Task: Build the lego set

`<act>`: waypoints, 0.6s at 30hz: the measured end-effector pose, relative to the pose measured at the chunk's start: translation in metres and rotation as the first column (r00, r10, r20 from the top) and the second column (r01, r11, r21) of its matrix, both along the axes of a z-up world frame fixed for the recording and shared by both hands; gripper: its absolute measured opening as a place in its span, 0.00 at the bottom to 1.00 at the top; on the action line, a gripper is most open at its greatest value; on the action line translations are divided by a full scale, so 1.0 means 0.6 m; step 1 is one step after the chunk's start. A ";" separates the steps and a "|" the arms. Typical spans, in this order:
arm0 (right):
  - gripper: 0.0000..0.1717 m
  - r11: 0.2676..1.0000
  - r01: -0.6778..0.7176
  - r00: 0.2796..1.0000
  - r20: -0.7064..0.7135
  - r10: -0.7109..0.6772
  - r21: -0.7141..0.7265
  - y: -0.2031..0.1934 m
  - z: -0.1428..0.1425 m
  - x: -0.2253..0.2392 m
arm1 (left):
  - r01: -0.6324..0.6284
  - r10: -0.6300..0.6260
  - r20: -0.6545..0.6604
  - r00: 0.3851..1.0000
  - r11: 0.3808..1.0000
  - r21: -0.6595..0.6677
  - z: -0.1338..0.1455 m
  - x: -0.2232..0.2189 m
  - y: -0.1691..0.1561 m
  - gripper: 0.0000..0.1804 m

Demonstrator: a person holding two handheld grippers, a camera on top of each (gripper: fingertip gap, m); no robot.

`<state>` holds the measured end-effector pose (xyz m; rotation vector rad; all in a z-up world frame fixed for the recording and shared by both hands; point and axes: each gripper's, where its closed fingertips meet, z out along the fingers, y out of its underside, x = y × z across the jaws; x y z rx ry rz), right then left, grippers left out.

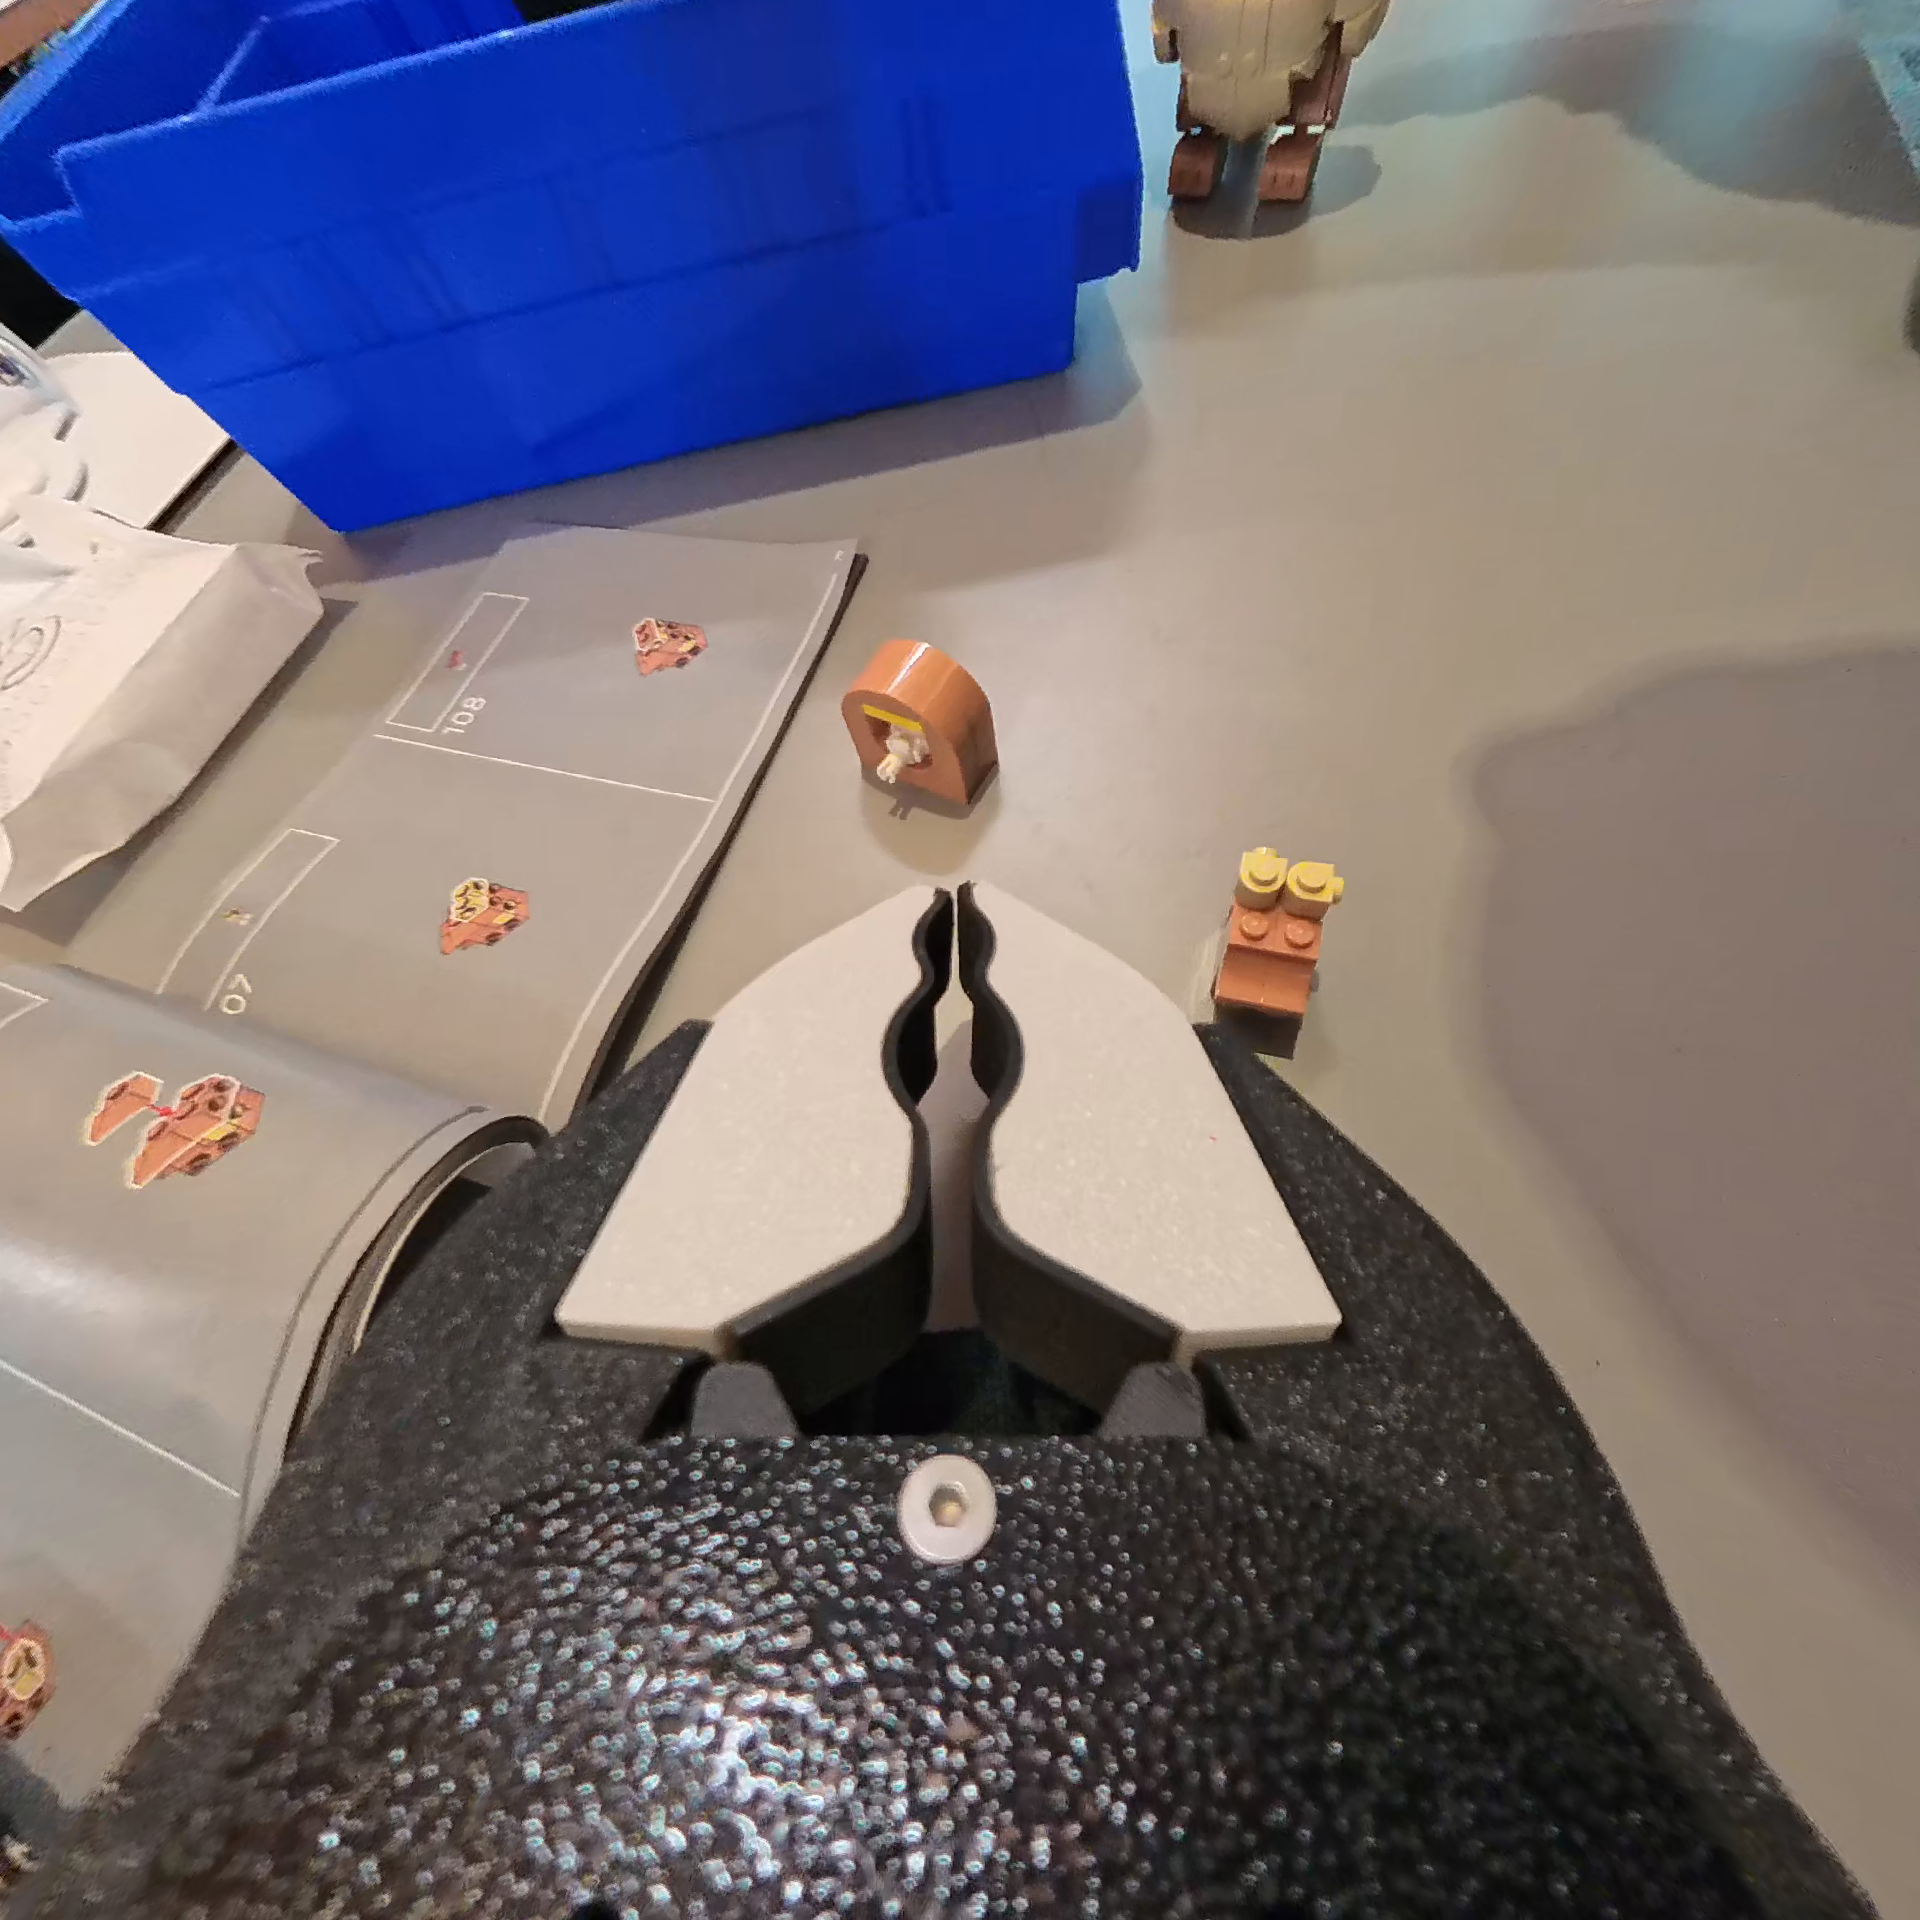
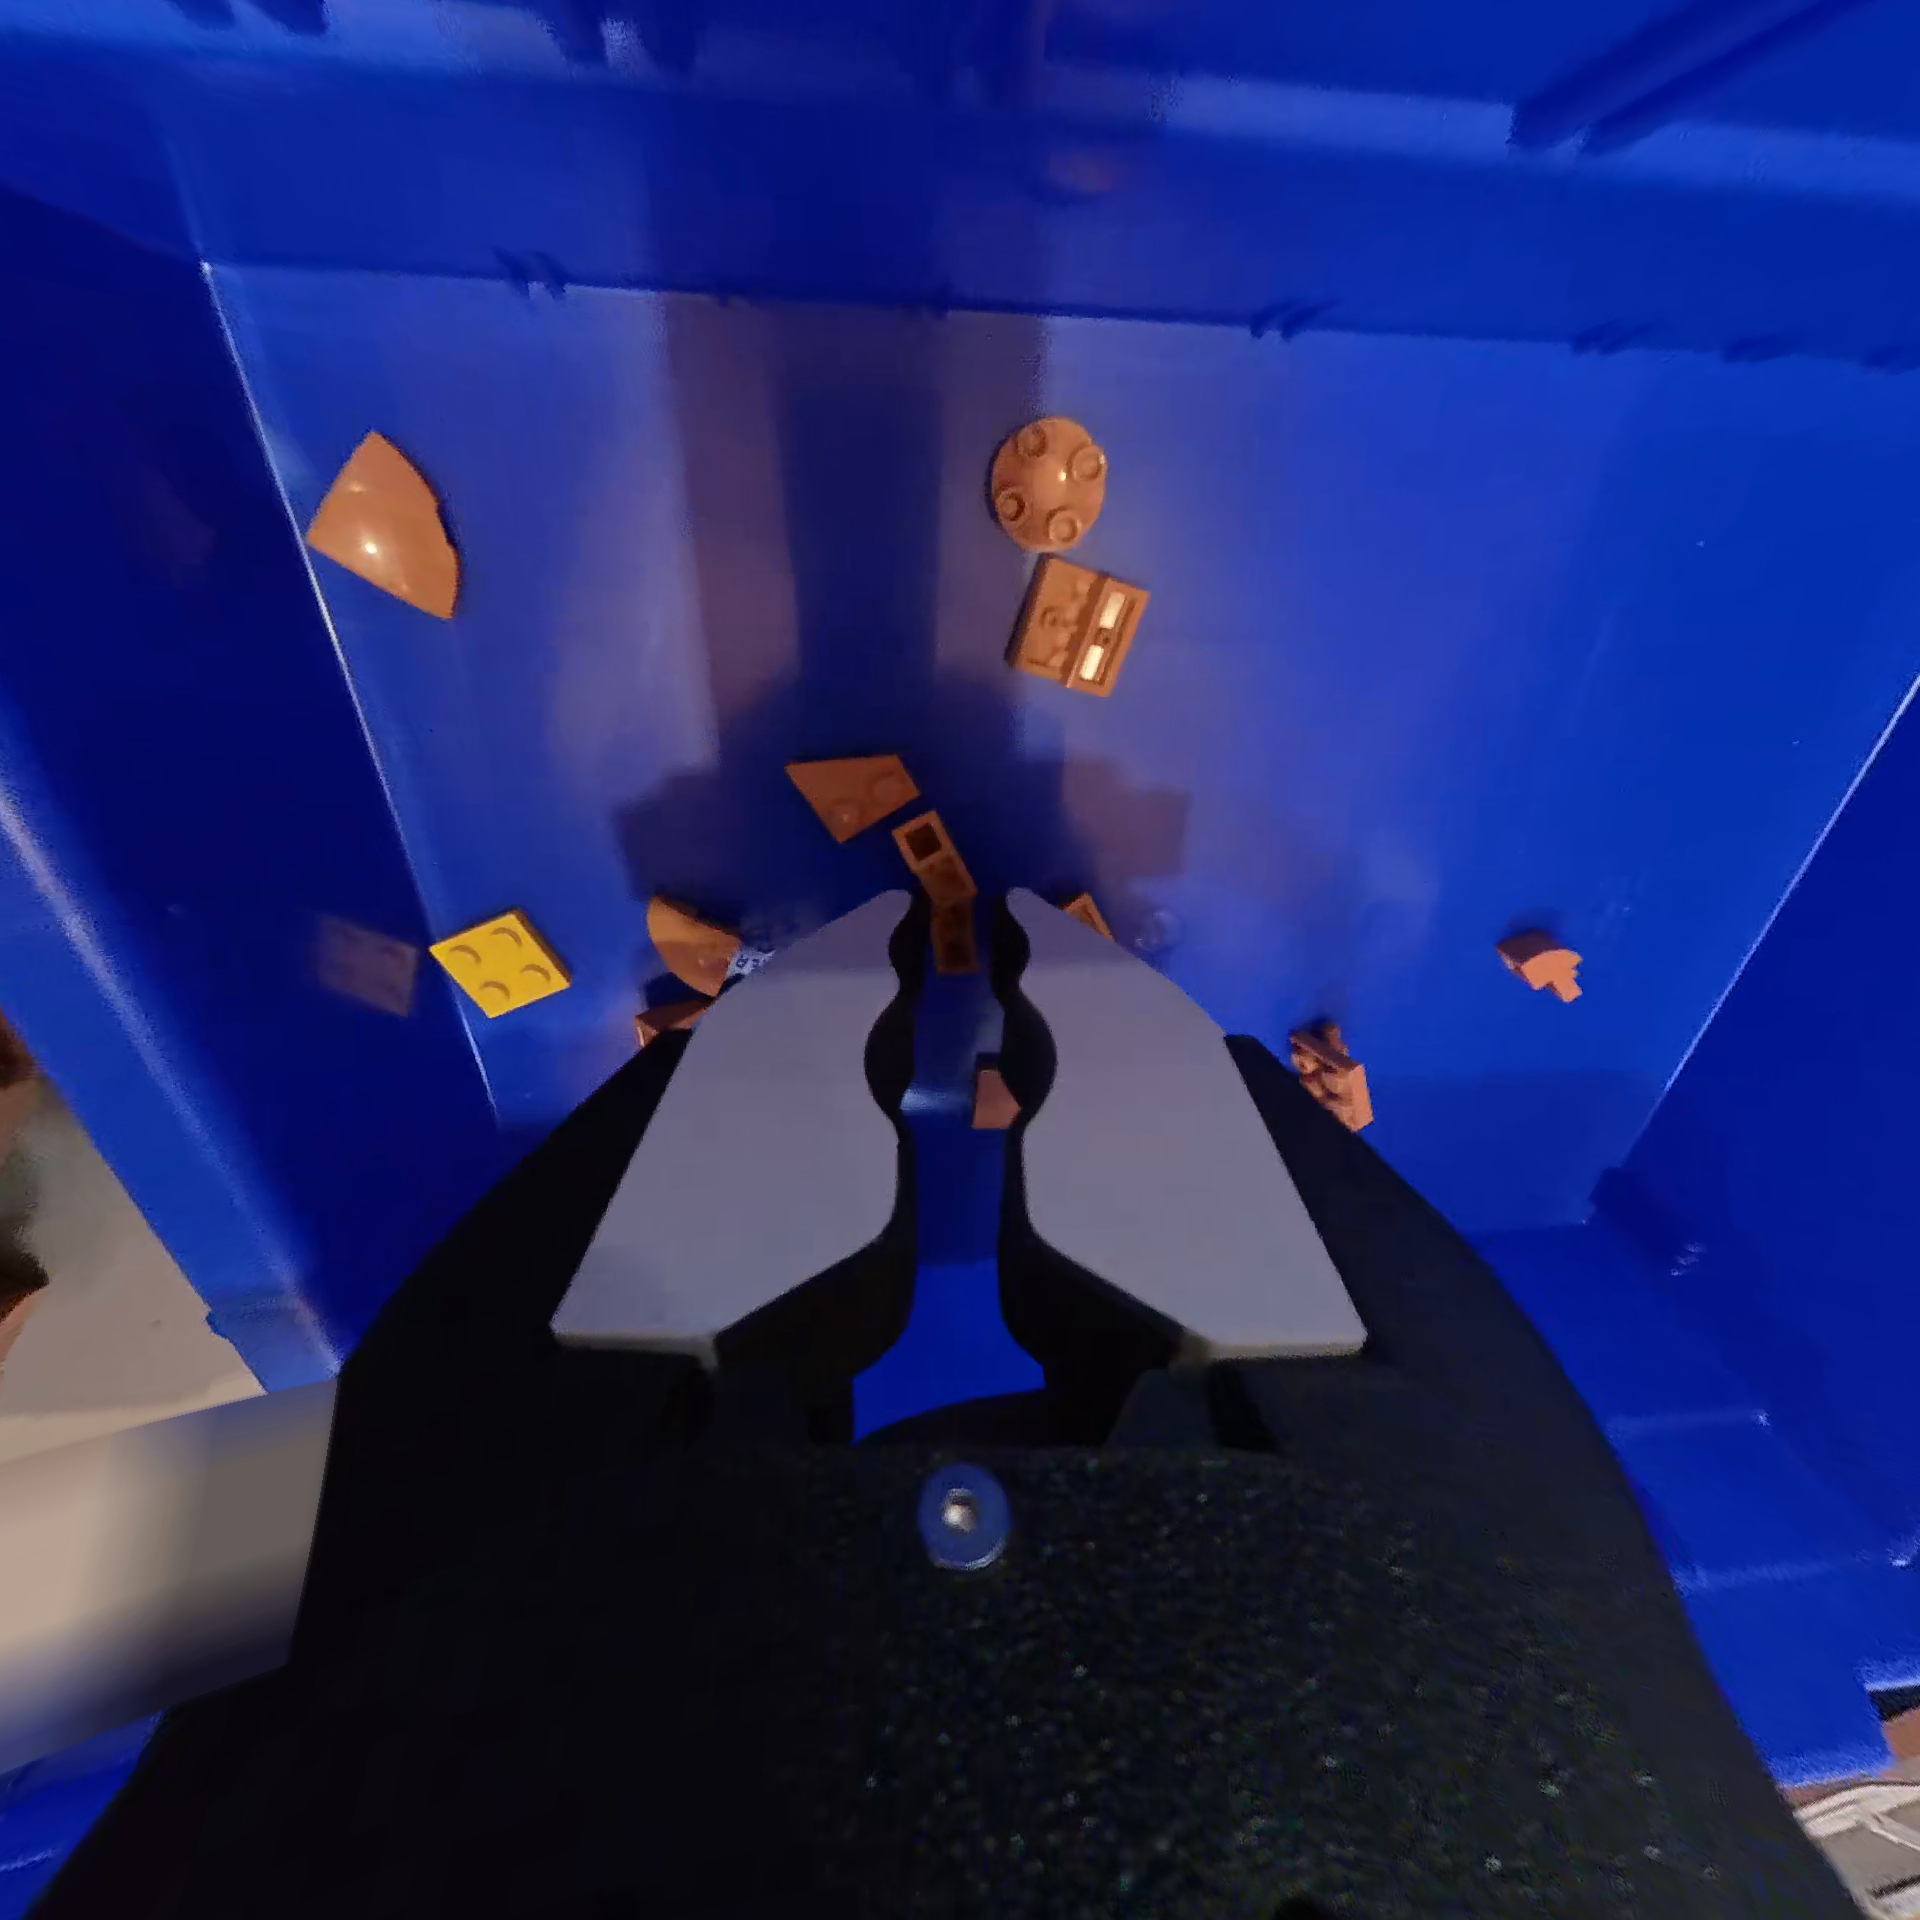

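brown bricks [image 2: 852,795], yellow plate [image 2: 501,963], blue bin [image 2: 1455,727]

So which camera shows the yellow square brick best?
The right wrist view. The yellow square brick lies on the floor inside the blue bin, studs up, left of the right hand-held gripper. The left wrist view shows only the bin's outside, not the brick.

On the grey desk [image 1: 1351,520]: one blue plastic bin [image 1: 623,260], one open grey instruction booklet [image 1: 540,790], one white paper bag [image 1: 135,675], two small brown brick assemblies [image 1: 920,722], one tan-and-brown brick figure [image 1: 1257,83] at the far edge. Inside the bin: one yellow square plate [image 2: 501,961], roughly eleven brown bricks [image 2: 1049,483]; several partly hidden, count uncertain.
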<state>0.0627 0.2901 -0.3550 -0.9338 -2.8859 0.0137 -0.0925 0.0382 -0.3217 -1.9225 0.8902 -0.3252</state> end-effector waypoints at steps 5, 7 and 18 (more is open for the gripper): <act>0.05 0.996 0.094 0.995 0.019 -0.094 0.003 0.003 -0.001 0.005 | 0.000 0.000 -0.007 1.000 1.000 0.006 0.000 0.001 0.000 0.00; 0.05 0.989 0.126 0.992 -0.022 -0.124 0.077 0.020 0.006 0.006 | -0.001 0.001 -0.012 1.000 1.000 0.016 0.001 0.001 -0.001 0.00; 0.04 0.664 0.035 0.506 -0.560 -0.656 -0.747 -0.293 0.320 -0.104 | -0.021 -0.021 0.355 0.935 0.993 0.114 0.098 0.037 -0.006 0.03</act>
